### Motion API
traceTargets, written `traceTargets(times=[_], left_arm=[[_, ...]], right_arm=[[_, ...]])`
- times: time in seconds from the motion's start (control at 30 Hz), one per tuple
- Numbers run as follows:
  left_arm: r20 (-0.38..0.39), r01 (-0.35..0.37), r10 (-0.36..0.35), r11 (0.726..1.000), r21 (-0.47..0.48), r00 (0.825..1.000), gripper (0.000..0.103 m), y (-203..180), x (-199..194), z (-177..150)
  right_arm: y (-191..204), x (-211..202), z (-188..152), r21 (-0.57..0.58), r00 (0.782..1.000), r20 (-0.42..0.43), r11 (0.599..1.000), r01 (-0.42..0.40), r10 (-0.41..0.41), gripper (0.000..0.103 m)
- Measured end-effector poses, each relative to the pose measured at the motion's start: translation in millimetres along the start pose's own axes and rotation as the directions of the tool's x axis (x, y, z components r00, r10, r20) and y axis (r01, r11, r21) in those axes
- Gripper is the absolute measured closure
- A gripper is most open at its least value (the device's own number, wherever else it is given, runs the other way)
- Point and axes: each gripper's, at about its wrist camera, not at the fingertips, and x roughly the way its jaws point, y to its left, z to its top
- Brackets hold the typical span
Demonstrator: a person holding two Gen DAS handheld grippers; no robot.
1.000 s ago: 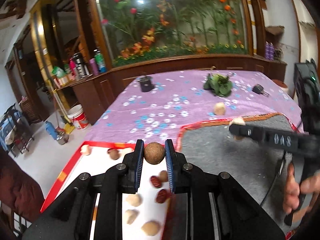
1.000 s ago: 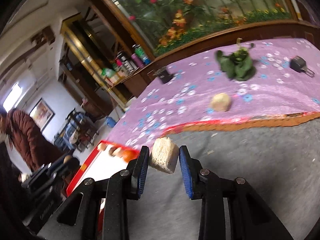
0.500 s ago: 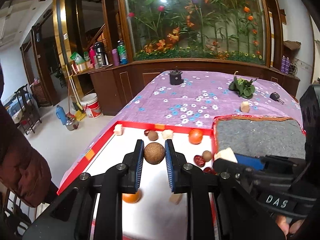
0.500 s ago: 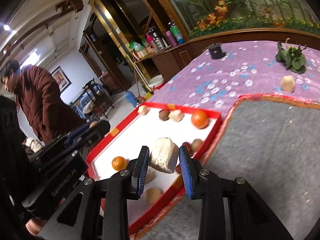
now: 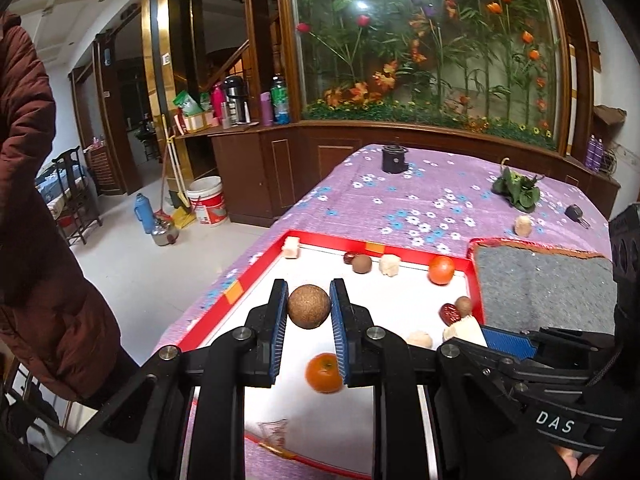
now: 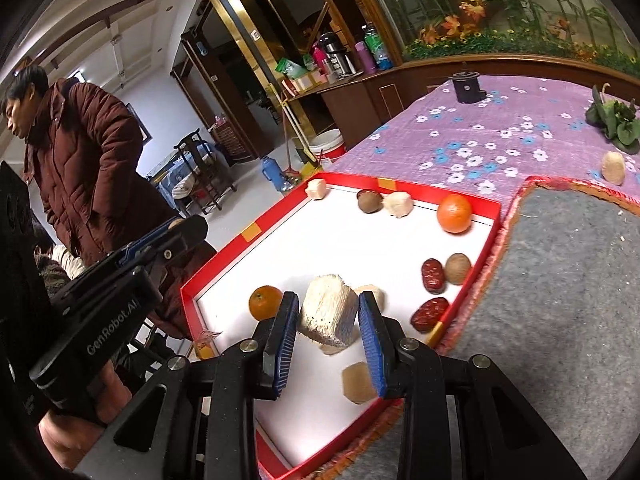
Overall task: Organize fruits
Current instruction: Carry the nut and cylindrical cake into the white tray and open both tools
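1. While both grippers hang over the red-rimmed white tray [image 6: 468, 308], each is clamped on one item: the left gripper [image 5: 309, 312], at lower centre of the left wrist view, pinches a round brown cork-textured ball [image 5: 309, 311] between its blue-padded fingers [image 5: 279, 320].
2. The right gripper [image 6: 329, 320], at lower centre of its own view, grips a pale, fibrous block-shaped piece [image 6: 329, 318] between its fingers [image 6: 370, 344]; in the left wrist view the same gripper [image 5: 476, 334] enters from the lower right.
3. Two orange round fruits lie in the tray: one [image 6: 454, 213] near the far right corner, one [image 6: 265, 302] just left of the right gripper's left finger.
4. Three wrinkled dark red dates show in the right wrist view: two [image 6: 433, 275] [image 6: 431, 313] along the right wall, and a third dark one [image 6: 366, 194] at the far wall, partly hidden.
5. Two smooth brown nut-like balls rest inside: one [image 6: 458, 268] touching a date at the right wall, one [image 6: 369, 202] at the far wall.
6. Loose pale lumps in the tray number at least four: one [image 6: 316, 189] in the far left corner, one [image 6: 398, 204] beside the far brown ball, one [image 6: 372, 292] behind the held block, and a tan one [image 6: 358, 382] near the lower edge.
7. Outside the tray, one pale lump [image 6: 613, 167] sits on the purple flowered tablecloth [image 6: 460, 136] at right, near a bunch of green leaves [image 6: 616, 122]; a grey felt mat [image 6: 560, 300] lies beside the tray's right wall.
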Motion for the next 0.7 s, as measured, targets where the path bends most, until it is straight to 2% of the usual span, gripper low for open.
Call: traceTargets(times=[0.23,0.7], left_arm=[[-0.017,-0.008,0.008,1.0,0.005,1.0,0.084,0,8,-3],[-0.077,-0.038,0.041,0.998,0.042,0.996,0.084,-4,24,-9]], right_arm=[[7,2,-3,-0.019,1.0,-0.013,1.0,0.008,-0.008,0.072],[-6,22,-1,0.018,0.997,-0.071,1.0,0.02,-0.019,0.072]])
